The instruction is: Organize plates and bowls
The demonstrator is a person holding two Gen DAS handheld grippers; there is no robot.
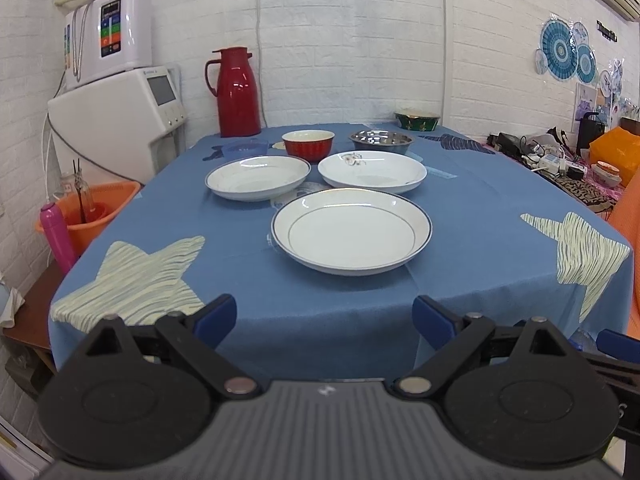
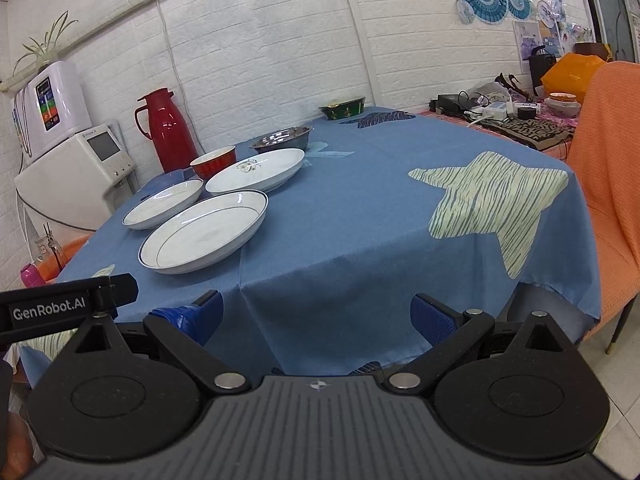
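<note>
Blue star-print tablecloth (image 1: pixel 480 240) spreads ahead of our two grippers.
We see three white plates (image 1: pixel 351 232) ahead of the left gripper (image 1: pixel 324 316), bowls (image 1: pixel 308 144) beyond; right gripper (image 2: pixel 316 314) likewise spread wide, empty.

Three white plates (image 1: pixel 351 231), four bowls (image 1: pixel 308 144), possibly counting the blurry blue one, one red jug (image 1: pixel 237 92)

Two black hand-held grippers with blue finger pads

Each gripper, left (image 1: pixel 324 312) and right (image 2: pixel 316 312), had a ribbed grey body, round black discs, angled black links with silver pivot pins and small screws; at nine o'clock in the right view, white "GenRobot.AI" lettering marked a black bar (image 2: pixel 68 304).
</note>
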